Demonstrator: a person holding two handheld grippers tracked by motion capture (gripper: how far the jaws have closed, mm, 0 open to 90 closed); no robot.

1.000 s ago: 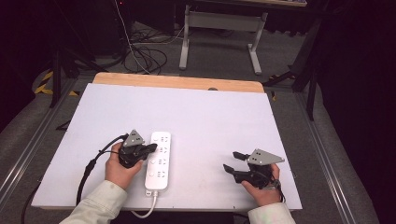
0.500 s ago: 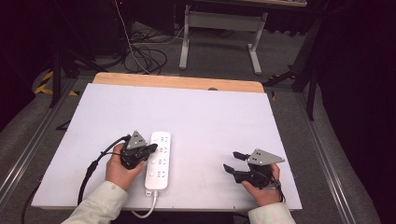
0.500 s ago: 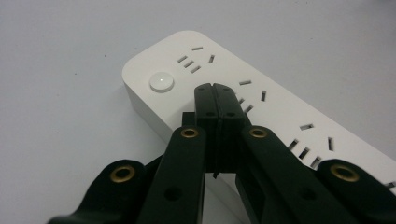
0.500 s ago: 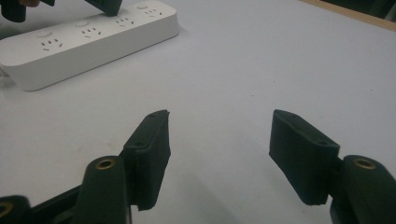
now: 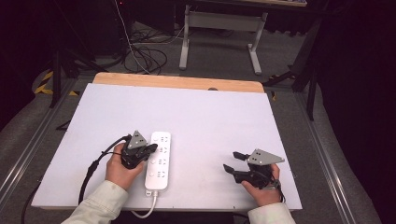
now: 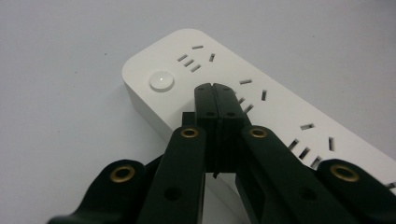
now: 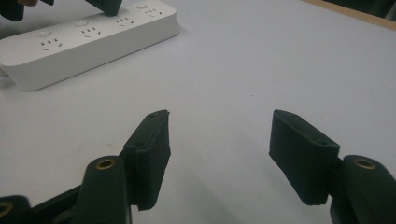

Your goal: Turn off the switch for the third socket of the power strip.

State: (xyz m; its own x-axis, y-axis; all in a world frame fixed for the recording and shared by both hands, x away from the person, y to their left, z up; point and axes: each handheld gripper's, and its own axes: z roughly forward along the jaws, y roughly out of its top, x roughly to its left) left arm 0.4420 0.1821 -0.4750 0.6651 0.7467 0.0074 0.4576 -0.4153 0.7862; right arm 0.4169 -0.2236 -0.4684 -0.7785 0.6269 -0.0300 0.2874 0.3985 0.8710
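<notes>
- One white power strip [image 5: 158, 160] lies flat on the white table [image 5: 210, 116], in the near-left part of the surface as seen in the high view, with its long axis running away from the person.
- One white cable [image 5: 144, 211] leaves the near end of the strip and curves over the table's near edge.
- The left gripper view shows one round button [image 6: 161, 80] near the rounded end of the strip, followed by groups of socket slots along the top face. Three full groups are countable there; a fourth is cut off at the frame edge.
- Two grippers are present, one per hand.
- The left gripper [image 5: 150, 149] is held by the left hand [image 5: 120, 167] just beside the strip's left long edge. Its jaws are pressed together with nothing between them, and their tips sit over the strip's top face, just behind the button. Actual contact with the strip cannot be confirmed.
- The right gripper [image 5: 233, 161] is held by the right hand [image 5: 262, 191] near the table's near-right corner, well apart from the strip. Its jaws stand wide apart over bare table surface, with nothing between them.
- One grey three-cornered plate sits on top of each gripper, two in total.
- One black cable [image 5: 95, 163] trails from the left gripper toward the table's near edge.
- Two light sleeves enter from the bottom of the high view.
</notes>
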